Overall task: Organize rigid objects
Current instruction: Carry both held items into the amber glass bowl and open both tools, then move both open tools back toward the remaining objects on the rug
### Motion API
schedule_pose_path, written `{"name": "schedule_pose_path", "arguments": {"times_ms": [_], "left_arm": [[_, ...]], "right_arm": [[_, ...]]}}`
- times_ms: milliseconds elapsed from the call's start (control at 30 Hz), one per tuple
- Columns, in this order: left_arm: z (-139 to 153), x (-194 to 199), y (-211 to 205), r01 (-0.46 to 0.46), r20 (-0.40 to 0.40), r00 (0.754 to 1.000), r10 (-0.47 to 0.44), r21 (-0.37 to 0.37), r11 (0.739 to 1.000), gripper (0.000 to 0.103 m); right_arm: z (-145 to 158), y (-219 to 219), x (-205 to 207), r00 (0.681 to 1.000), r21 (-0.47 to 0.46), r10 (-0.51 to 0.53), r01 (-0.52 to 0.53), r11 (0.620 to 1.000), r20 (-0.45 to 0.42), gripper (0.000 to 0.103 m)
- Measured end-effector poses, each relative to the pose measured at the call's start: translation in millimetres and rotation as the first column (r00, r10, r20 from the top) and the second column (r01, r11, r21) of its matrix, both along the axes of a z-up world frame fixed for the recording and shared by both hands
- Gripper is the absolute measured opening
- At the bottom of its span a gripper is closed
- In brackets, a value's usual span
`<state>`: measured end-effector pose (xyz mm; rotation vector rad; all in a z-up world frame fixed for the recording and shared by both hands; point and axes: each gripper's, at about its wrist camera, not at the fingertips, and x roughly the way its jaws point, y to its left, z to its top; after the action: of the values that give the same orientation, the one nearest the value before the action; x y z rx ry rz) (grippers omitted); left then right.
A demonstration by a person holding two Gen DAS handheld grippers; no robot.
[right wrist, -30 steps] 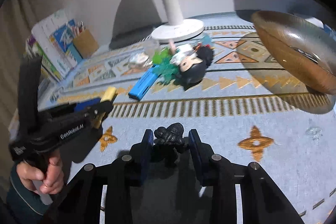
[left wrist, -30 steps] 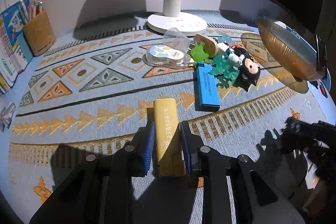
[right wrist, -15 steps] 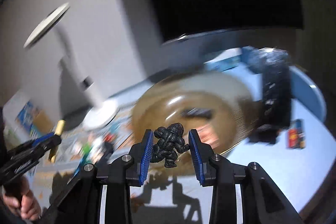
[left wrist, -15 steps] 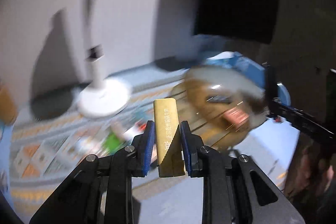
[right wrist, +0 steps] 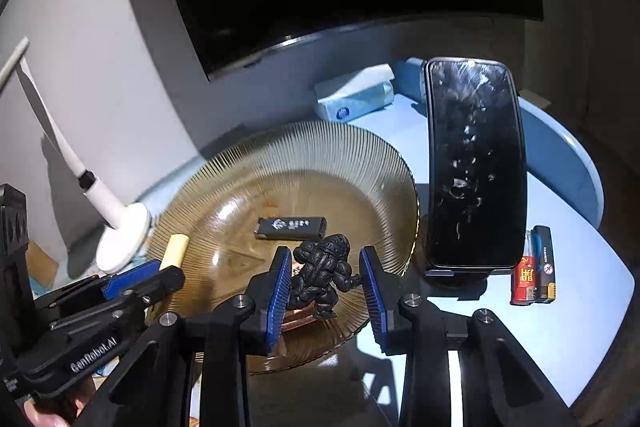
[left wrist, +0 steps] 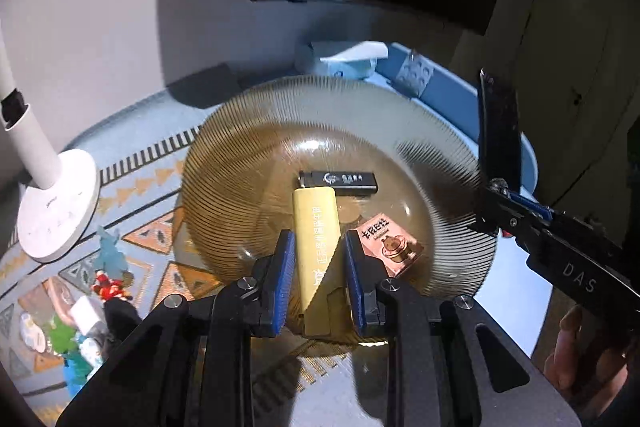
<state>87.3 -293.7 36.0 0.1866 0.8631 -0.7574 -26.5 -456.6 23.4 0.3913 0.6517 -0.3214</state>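
My left gripper point(left wrist: 315, 261) is shut on a yellow lighter point(left wrist: 316, 227), which hangs over the near part of a ribbed amber glass plate point(left wrist: 320, 95). In the plate lie a black stick-shaped lighter point(left wrist: 338, 181) and a small pink box point(left wrist: 390, 245). My right gripper point(right wrist: 325, 283) is shut on a black muscular figurine point(right wrist: 320, 265) above the same plate point(right wrist: 320, 139), just in front of the black lighter point(right wrist: 290, 228). The left gripper point(right wrist: 132, 283) with the yellow lighter point(right wrist: 175, 251) shows at that view's left.
A dark phone point(right wrist: 474, 167) stands upright on a stand right of the plate, with two lighters point(right wrist: 536, 271) lying beyond it. A tissue pack point(right wrist: 352, 97) and a monitor are behind. A white lamp base point(left wrist: 56, 203) and a heap of toys point(left wrist: 80, 327) sit left on the patterned mat.
Both grippers have swung up and to the right, from over the patterned mat to over the amber plate. Each still holds its object: the yellow lighter and the black figurine.
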Motion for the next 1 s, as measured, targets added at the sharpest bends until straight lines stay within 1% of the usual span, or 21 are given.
{"name": "schedule_pose_path", "arguments": {"times_ms": [100, 133, 200, 267, 333, 367, 400, 433, 467, 500, 567, 667, 767, 833, 933, 1000], "left_arm": [[-2, 1, -7, 0.016, 0.004, 1.000, -0.016, 0.014, 1.000, 0.022], [0, 1, -8, 0.024, 0.005, 1.000, -0.024, 0.014, 1.000, 0.028], [7, 0, -7, 0.019, 0.012, 1.000, -0.019, 0.018, 1.000, 0.044], [22, -3, 8, 0.001, 0.042, 0.999, -0.001, -0.007, 1.000, 0.044], [42, -7, 32, -0.026, 0.081, 0.996, 0.029, -0.043, 0.999, 0.044], [50, -9, 43, -0.037, 0.096, 0.994, 0.043, -0.058, 0.998, 0.044], [59, -13, 58, -0.054, 0.115, 0.991, 0.063, -0.079, 0.995, 0.047], [67, -17, 74, -0.069, 0.134, 0.988, 0.082, -0.100, 0.993, 0.054], [76, -22, 91, -0.092, 0.156, 0.982, 0.111, -0.121, 0.988, 0.060], [84, -27, 109, -0.119, 0.180, 0.973, 0.145, -0.143, 0.983, 0.070], [97, -40, 142, -0.169, 0.231, 0.951, 0.208, -0.179, 0.969, 0.071], [109, -58, 189, -0.228, 0.269, 0.923, 0.275, -0.193, 0.954, 0.071], [111, -74, 231, -0.296, 0.293, 0.892, 0.344, -0.196, 0.935, 0.071], [106, -82, 258, -0.336, 0.298, 0.876, 0.380, -0.189, 0.923, 0.071], [85, -83, 291, -0.398, 0.277, 0.859, 0.431, -0.168, 0.902, 0.071], [61, -78, 306, -0.445, 0.256, 0.848, 0.464, -0.131, 0.886, 0.071]], "right_arm": [[-5, -4, 6, 0.999, -0.014, -0.014, 0.013, 1.000, -0.029, 0.034], [-6, -5, 7, 0.999, -0.013, -0.019, 0.018, 1.000, -0.038, 0.035], [-4, -9, 7, 0.999, -0.008, -0.022, 0.021, 1.000, -0.048, 0.035], [4, -9, 1, 0.999, -0.024, -0.040, 0.040, 0.999, -0.032, 0.036], [20, -9, -12, 0.998, -0.048, -0.062, 0.063, 0.997, 0.012, 0.040], [28, -9, -18, 0.997, -0.054, -0.070, 0.072, 0.996, 0.035, 0.048], [38, -5, -27, 0.995, -0.063, -0.076, 0.081, 0.995, 0.071, 0.057], [44, -2, -33, 0.993, -0.070, -0.077, 0.083, 0.994, 0.095, 0.061], [52, 5, -40, 0.990, -0.083, -0.071, 0.081, 0.993, 0.125, 0.062], [57, 12, -44, 0.989, -0.091, -0.058, 0.071, 0.993, 0.139, 0.062], [65, 31, -47, 0.987, -0.098, -0.014, 0.030, 0.995, 0.159, 0.062], [72, 64, -49, 0.978, -0.088, 0.077, -0.061, 0.994, 0.192, 0.062], [73, 101, -45, 0.964, -0.073, 0.170, -0.158, 0.985, 0.203, 0.062], [67, 129, -40, 0.956, -0.075, 0.228, -0.217, 0.973, 0.185, 0.062], [47, 169, -29, 0.944, -0.073, 0.301, -0.293, 0.953, 0.136, 0.062], [27, 190, -19, 0.929, -0.036, 0.354, -0.353, 0.935, 0.107, 0.062]]}}
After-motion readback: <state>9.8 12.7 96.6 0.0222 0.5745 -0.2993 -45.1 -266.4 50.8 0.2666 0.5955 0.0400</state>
